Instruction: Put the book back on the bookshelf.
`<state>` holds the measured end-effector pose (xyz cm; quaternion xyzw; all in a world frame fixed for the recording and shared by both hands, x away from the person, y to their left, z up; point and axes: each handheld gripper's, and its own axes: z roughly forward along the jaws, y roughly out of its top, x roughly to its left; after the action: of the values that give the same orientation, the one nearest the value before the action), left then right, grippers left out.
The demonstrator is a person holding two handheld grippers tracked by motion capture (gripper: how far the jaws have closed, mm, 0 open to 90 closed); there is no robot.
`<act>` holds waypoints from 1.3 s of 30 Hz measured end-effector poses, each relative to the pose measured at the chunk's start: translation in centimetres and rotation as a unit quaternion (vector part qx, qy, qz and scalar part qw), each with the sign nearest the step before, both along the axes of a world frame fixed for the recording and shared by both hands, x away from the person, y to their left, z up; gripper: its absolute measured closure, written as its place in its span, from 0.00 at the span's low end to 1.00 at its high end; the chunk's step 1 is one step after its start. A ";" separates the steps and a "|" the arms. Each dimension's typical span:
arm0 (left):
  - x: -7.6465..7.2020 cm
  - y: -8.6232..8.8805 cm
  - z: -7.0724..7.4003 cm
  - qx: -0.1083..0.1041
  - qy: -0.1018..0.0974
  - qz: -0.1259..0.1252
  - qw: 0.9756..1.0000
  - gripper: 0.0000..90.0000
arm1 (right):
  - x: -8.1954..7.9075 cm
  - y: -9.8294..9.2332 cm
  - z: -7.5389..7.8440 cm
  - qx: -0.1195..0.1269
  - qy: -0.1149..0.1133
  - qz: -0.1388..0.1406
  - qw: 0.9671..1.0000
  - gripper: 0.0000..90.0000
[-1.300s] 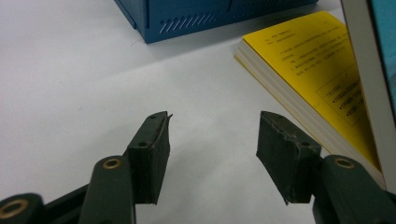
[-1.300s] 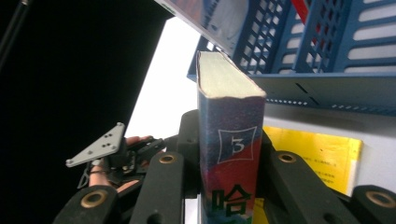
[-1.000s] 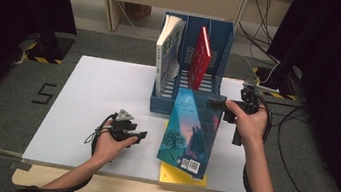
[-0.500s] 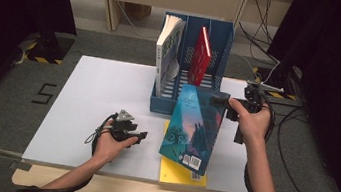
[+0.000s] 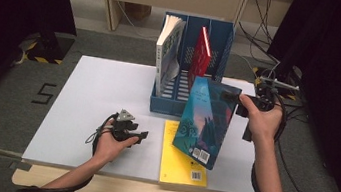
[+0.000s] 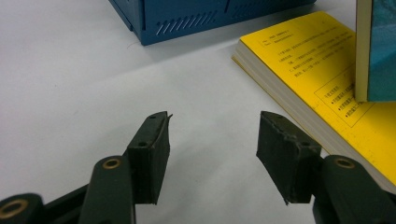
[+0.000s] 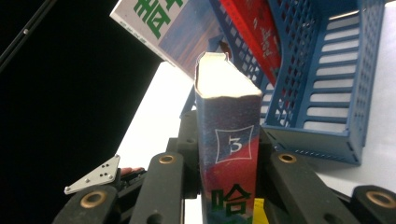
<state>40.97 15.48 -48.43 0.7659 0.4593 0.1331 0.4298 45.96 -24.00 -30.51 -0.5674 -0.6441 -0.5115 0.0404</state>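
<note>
My right gripper (image 5: 232, 98) is shut on a thick blue-green book (image 5: 204, 123) and holds it tilted above the table, in front of the blue file rack (image 5: 219, 42). In the right gripper view its spine (image 7: 229, 154), marked with a 3, stands between the two jaws. The book's lower corner (image 6: 373, 56) is at or just above a yellow book (image 5: 182, 161) lying flat near the table's front edge. A white and green book (image 5: 166, 55) and a red book (image 5: 200, 55) lean in the rack. My left gripper (image 5: 144, 136) rests open on the white table (image 5: 98, 91), its jaws (image 6: 212, 140) holding nothing.
The rack's right slot (image 7: 336, 84) holds no book. Bare white tabletop stretches left of the rack and around the left hand. Cables run across the floor beyond the table's right side. The yellow book (image 6: 322, 74) lies just right of the left gripper's jaws.
The right gripper has raised the blue-green book a little and drawn it slightly toward the right. The left hand and its gripper have kept still.
</note>
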 end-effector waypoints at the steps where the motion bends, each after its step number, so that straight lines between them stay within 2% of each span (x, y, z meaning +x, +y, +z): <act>1: 0.0 0.0 0.0 -0.001 0.001 0.000 1.000 0.48 | 0.0 -0.1 0.1 -0.001 -0.002 -0.003 1.000 0.83; 39: 0.3 0.2 0.0 0.003 -0.004 -0.001 1.000 0.47 | 0.0 -2.0 1.9 -0.006 -0.024 -0.035 0.999 0.83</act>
<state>41.30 15.64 -48.44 0.7669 0.4564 0.1374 0.4297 45.95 -25.97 -28.57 -0.5776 -0.6275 -0.5222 0.0040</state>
